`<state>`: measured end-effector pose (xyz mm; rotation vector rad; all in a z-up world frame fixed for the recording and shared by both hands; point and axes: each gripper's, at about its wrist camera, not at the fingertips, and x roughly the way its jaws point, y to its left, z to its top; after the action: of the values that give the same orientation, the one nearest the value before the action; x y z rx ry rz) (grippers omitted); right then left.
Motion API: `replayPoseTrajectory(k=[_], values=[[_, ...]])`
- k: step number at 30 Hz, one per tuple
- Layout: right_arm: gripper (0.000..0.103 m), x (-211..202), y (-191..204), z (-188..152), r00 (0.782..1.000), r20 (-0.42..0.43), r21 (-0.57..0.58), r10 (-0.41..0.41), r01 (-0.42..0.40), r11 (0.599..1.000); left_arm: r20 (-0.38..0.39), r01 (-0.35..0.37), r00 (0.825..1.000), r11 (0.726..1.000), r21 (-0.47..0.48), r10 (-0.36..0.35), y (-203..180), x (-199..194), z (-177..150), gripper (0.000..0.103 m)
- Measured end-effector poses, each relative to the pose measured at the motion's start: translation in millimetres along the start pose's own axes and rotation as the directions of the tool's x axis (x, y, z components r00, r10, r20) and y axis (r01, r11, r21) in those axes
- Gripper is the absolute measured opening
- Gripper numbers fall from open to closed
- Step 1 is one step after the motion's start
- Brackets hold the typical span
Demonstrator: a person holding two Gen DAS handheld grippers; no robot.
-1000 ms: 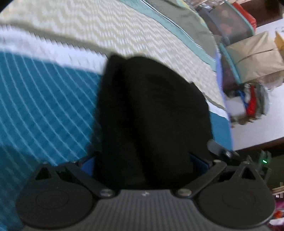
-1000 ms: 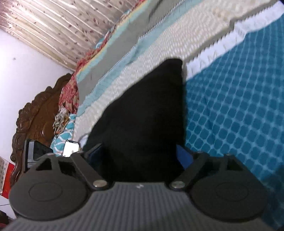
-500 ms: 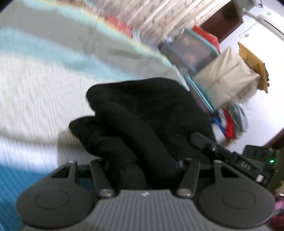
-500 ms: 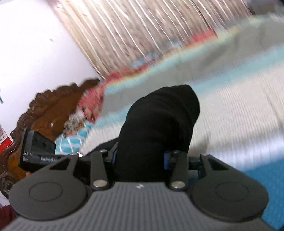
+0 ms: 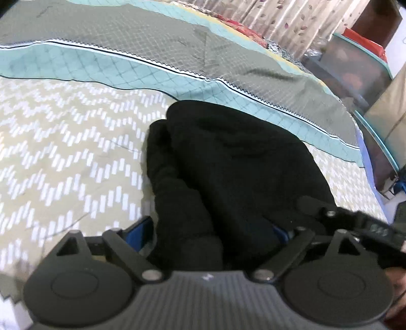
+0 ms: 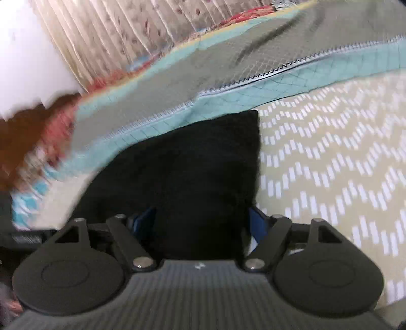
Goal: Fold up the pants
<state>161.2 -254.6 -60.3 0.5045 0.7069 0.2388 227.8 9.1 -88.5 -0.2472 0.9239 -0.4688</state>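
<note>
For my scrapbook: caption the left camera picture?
Black pants lie bunched on a patterned bedspread between the opening left gripper.

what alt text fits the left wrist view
Folded black fabric pants lie on a patterned quilted bedspread, their near end between the opening jaws of the left gripper. Floral curtains hang behind the bed.

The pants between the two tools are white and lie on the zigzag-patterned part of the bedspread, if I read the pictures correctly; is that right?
Not quite: the pants are black, not white. Both wrist views show it, and the left wrist view most clearly. The rest holds: they lie on the zigzag-patterned part of the bedspread, with cloth between the fingers of the left tool and of the right tool.
</note>
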Motion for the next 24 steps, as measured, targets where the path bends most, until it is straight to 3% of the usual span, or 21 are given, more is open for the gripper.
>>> replayPoseTrajectory(k=[3, 5, 7, 9, 11, 17, 24], values=[[0.08, -30.8, 8.5, -2.9, 0.998, 0.063, -0.007, 0.014, -0.014, 1.0, 0.015, -0.038, 0.999, 0.999, -0.002, 0.038, -2.4, -17.8, -6.3, 0.092], [0.083, -35.9, 14.2, -15.4, 0.999, 0.036, -0.025, 0.002, -0.001, 1.0, 0.013, -0.099, 0.995, 0.995, 0.022, 0.098, -5.3, -27.6, -9.8, 0.092], [0.085, -23.5, 22.0, -36.6, 0.994, -0.064, -0.066, -0.091, 0.087, 0.994, -0.001, -0.164, 0.986, 0.986, 0.035, 0.164, -13.3, -35.6, -13.8, 0.093], [0.084, -23.8, 43.3, -50.5, 0.986, -0.025, -0.217, -0.165, 0.156, 0.963, -0.004, -0.211, 0.977, 0.977, 0.039, 0.211, -19.9, -46.3, -17.2, 0.092], [0.084, -31.5, 63.1, -52.5, 0.97, -0.035, -0.256, -0.24, 0.224, 0.941, 0.02, -0.248, 0.969, 0.968, 0.043, 0.247, -25.2, -73.4, -19.1, 0.092], [0.086, -104.2, 86.8, -75.9, 0.982, 0.035, -0.186, -0.186, 0.189, 0.964, 0.115, -0.357, 0.93, 0.933, 0.052, 0.349, -47.4, -150.5, -52.3, 0.097], [0.087, -141.9, 88.4, -103.6, 0.972, 0.053, -0.078, -0.228, 0.232, 0.97, 0.092, -0.441, 0.896, 0.893, 0.086, 0.434, -75.0, -189.8, -104.7, 0.099]])
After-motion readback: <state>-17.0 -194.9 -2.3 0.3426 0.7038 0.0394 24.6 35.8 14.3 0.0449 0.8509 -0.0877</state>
